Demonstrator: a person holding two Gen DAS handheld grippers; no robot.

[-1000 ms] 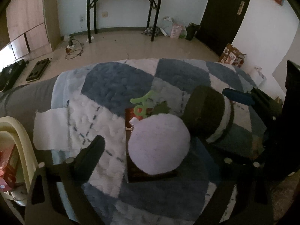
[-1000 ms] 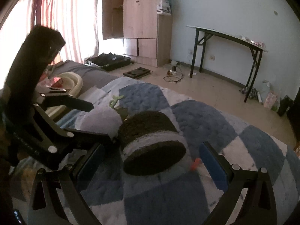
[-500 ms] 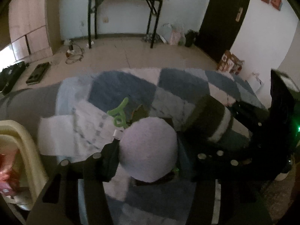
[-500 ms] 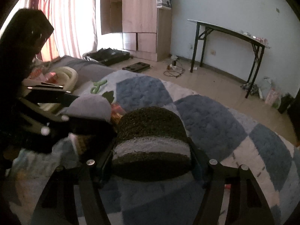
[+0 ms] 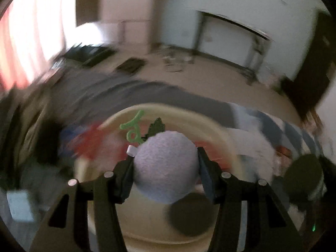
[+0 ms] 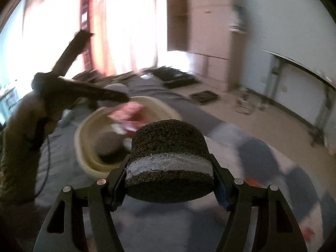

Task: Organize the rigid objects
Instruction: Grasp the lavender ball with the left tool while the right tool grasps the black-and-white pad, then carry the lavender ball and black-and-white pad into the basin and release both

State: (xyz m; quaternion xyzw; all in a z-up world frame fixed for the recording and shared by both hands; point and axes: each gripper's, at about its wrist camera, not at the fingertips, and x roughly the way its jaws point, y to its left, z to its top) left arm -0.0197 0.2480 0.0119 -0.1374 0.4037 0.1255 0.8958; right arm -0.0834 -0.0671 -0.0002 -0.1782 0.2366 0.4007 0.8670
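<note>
Left gripper (image 5: 166,166) clamped on the lavender plush ball (image 5: 166,168) with green stem, frame centre, above the cream basket (image 5: 210,124). Right gripper (image 6: 170,178) clamped on the dark cylinder with pale band (image 6: 170,163), lower centre, basket (image 6: 84,130) just left of it. Both jaws closed within the last second. Backgrounds motion-blurred.
</note>
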